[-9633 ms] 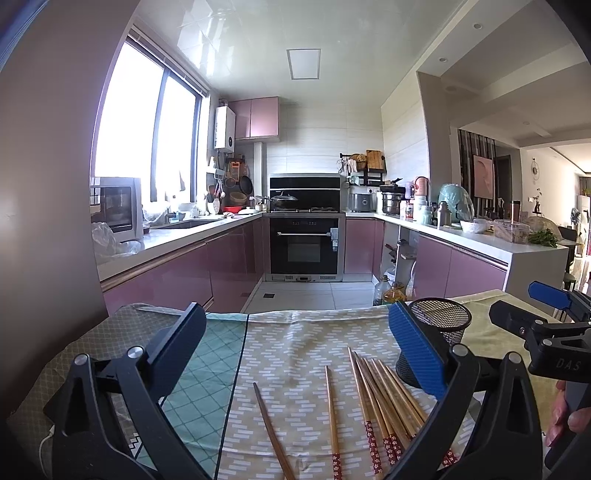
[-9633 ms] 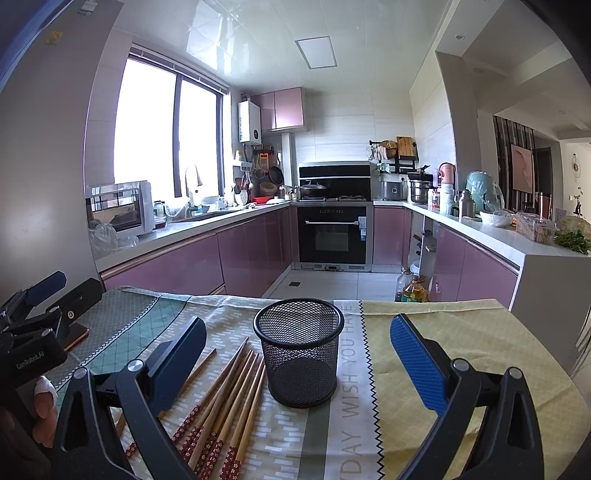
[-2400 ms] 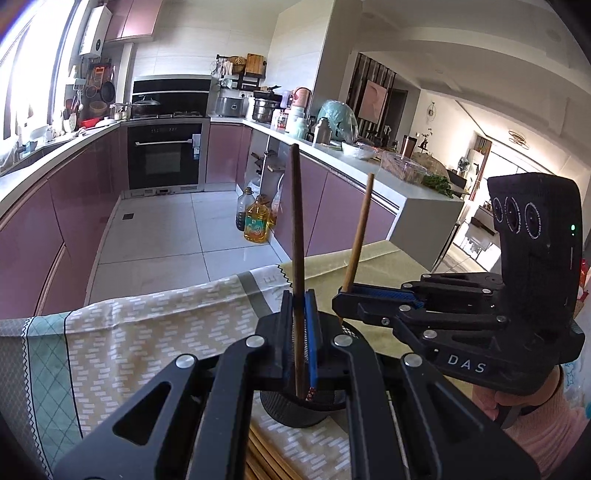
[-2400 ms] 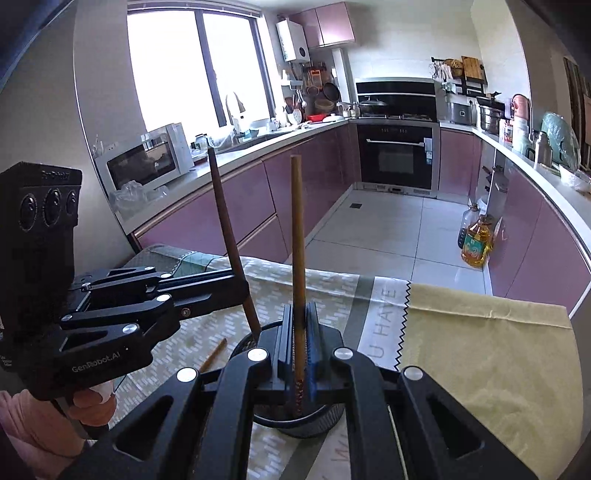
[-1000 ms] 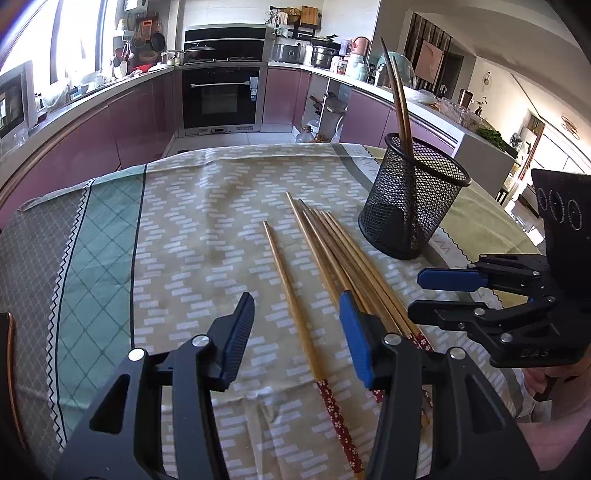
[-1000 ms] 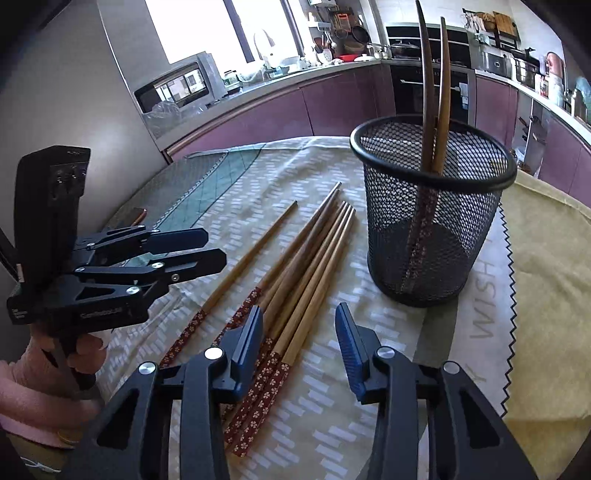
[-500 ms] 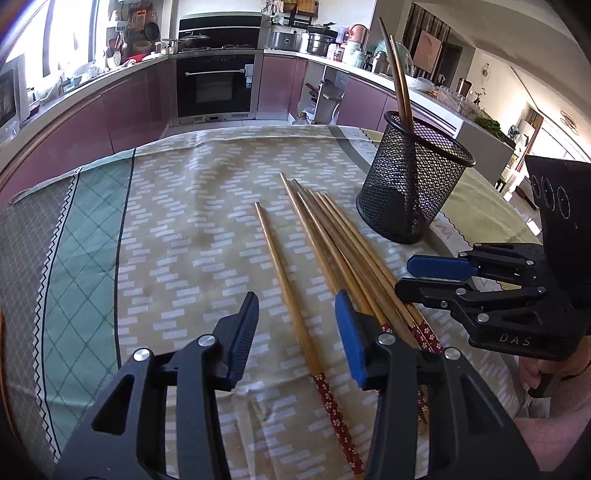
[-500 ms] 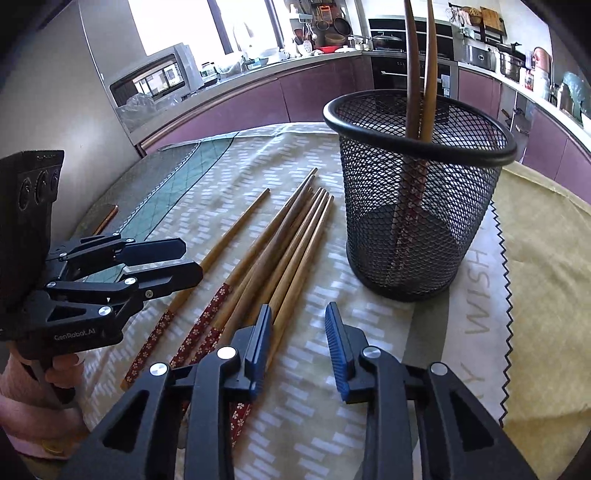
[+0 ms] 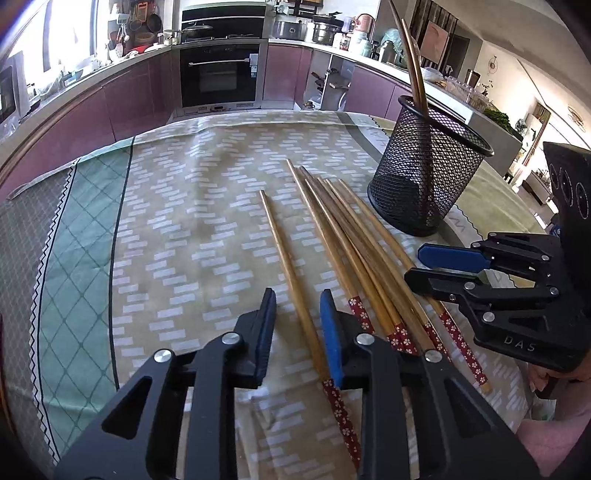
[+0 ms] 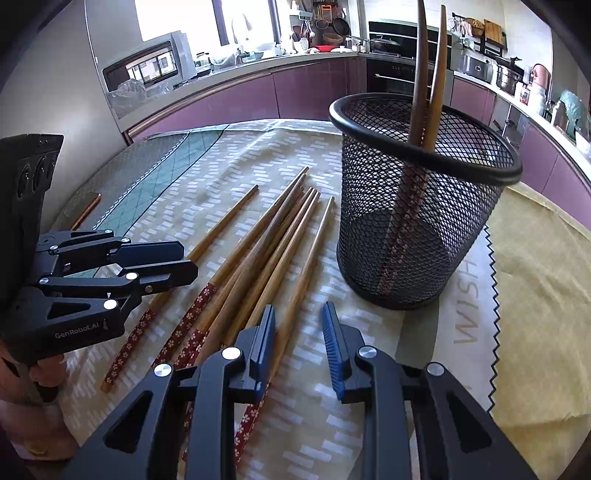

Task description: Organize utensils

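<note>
Two grippers have just been narrowing over the row of chopsticks (image 9: 343,240) on the patterned cloth (image 9: 177,229): at lower centre of the left wrist view the left gripper (image 9: 297,325) brackets a lone chopstick (image 9: 291,273), pads not yet pressing it. At lower centre of the right wrist view the right gripper (image 10: 297,334) stands half-closed, empty, beside the rightmost chopstick (image 10: 299,284). Closing there could miss it or nudge its neighbours toward the mesh holder (image 10: 421,206), upper right.

a home kitchen: purple cabinets (image 9: 129,99), built-in oven (image 9: 219,77), microwave (image 10: 147,70), hanging pans (image 10: 334,24).
</note>
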